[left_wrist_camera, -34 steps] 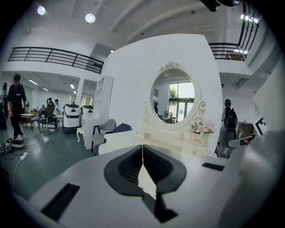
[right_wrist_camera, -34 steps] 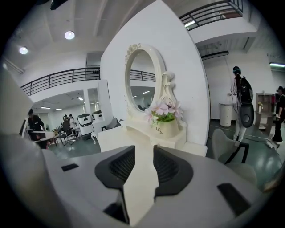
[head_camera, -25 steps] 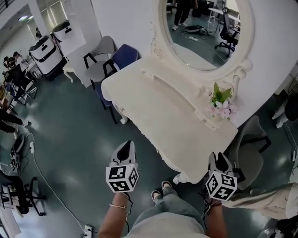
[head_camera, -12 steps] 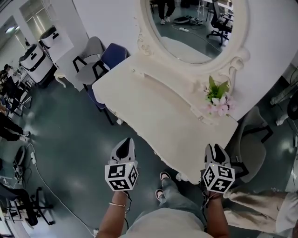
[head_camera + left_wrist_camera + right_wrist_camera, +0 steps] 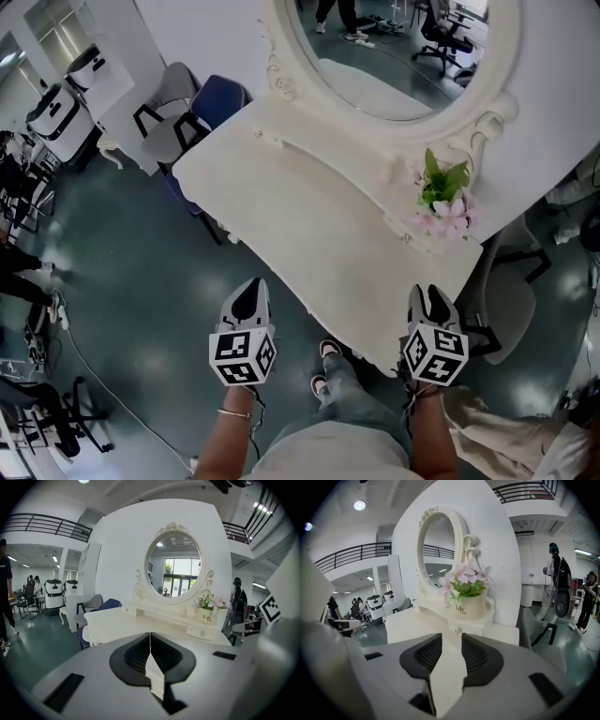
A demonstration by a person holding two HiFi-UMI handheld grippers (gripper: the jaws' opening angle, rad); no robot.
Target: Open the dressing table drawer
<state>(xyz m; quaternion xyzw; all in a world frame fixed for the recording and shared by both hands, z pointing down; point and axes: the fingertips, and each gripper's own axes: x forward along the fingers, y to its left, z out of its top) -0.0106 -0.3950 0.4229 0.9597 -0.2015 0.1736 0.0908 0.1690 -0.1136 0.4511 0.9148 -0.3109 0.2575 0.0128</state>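
Note:
The cream dressing table (image 5: 319, 225) with its oval mirror (image 5: 394, 56) stands ahead of me. A small drawer with a round knob (image 5: 459, 631) sits under the flower pot (image 5: 468, 604) on the raised shelf at the back right; the same drawer (image 5: 202, 633) shows in the left gripper view. My left gripper (image 5: 251, 289) hangs over the floor just short of the table's front edge, its pads meeting at the tips (image 5: 150, 637), nothing in them. My right gripper (image 5: 427, 295) is at the table's front right corner, jaws apart and empty (image 5: 451, 639). The table's front face is hidden under its top.
A blue chair (image 5: 211, 103) and a grey chair (image 5: 164, 103) stand at the table's left end. Another grey chair (image 5: 511, 300) is close on the right. A cable (image 5: 84, 366) runs across the floor at left. My feet (image 5: 323, 366) are near the table leg.
Both grippers have come closer to the table's front edge; the right one now reaches its front right corner. Neither gripper's jaws have changed.

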